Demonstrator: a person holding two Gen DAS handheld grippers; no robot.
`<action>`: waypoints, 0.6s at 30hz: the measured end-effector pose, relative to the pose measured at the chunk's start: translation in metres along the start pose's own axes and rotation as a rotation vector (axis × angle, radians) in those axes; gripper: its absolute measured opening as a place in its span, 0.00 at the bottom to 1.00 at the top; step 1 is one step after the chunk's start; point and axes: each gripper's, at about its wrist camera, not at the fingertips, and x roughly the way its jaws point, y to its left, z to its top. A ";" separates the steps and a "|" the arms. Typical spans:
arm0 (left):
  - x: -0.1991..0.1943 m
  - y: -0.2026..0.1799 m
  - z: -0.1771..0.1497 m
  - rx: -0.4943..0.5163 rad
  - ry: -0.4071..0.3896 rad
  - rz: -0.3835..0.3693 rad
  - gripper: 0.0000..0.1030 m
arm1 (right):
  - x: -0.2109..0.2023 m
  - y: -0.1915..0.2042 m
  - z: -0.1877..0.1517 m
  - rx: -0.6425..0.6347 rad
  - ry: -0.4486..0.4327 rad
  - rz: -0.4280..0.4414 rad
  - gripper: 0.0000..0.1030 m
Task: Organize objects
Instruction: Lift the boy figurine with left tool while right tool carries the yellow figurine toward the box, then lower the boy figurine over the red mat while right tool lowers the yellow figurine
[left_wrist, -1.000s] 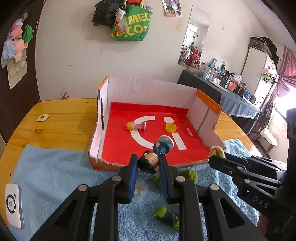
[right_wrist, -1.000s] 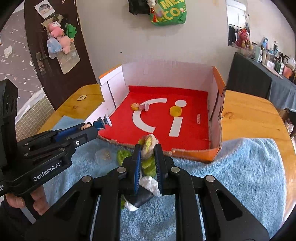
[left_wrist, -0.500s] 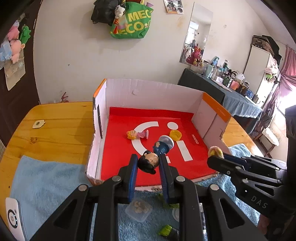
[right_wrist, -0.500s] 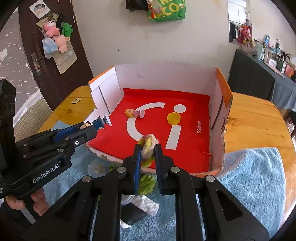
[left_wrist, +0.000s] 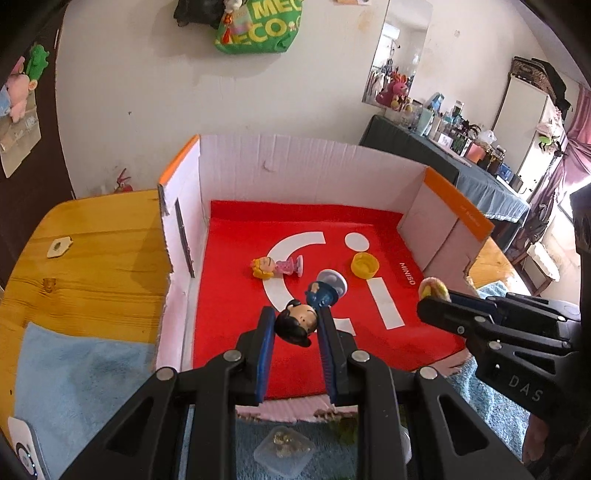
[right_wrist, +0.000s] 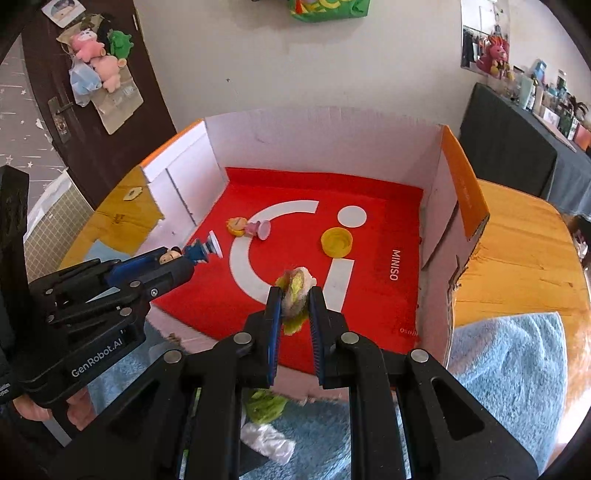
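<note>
**Both toys carried over the box**

Both grippers have advanced from above the blue towel's near edge to above the red floor of the cardboard box (left_wrist: 369, 162), each bringing its toy along.

On the left, the left gripper (left_wrist: 295, 325) is closed to a narrow gap on a small doll (left_wrist: 297, 325) with black hair and a blue body, pinched at the head, its round white base pointing away toward the far wall. The doll looks like hard, light plastic: stiff, a little slick, best taken across the head or body, not the thin base.

In the middle of the box floor lie a second doll (left_wrist: 277, 266) in pink, on its side, and a yellow cap (left_wrist: 365, 266), well apart from each other.

On the right, the right gripper (right_wrist: 293, 295) is squeezed fully shut on a soft plush piece (right_wrist: 295, 291), yellow-green and cream. It looks light and squashy, so it should tolerate a firm pinch anywhere.

Behind the grippers, a clear lidded tub (left_wrist: 283, 448) and green scraps (right_wrist: 264, 406) remain on the towel (right_wrist: 509, 369), outside the box.
</note>
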 end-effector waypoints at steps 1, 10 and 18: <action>0.004 0.001 0.001 0.000 0.007 0.000 0.23 | 0.003 -0.001 0.001 0.000 0.008 -0.003 0.13; 0.024 0.005 0.005 0.005 0.047 0.018 0.23 | 0.026 -0.009 0.005 0.005 0.043 -0.023 0.13; 0.039 0.009 0.006 0.008 0.076 0.027 0.23 | 0.040 -0.014 0.008 0.007 0.072 -0.042 0.13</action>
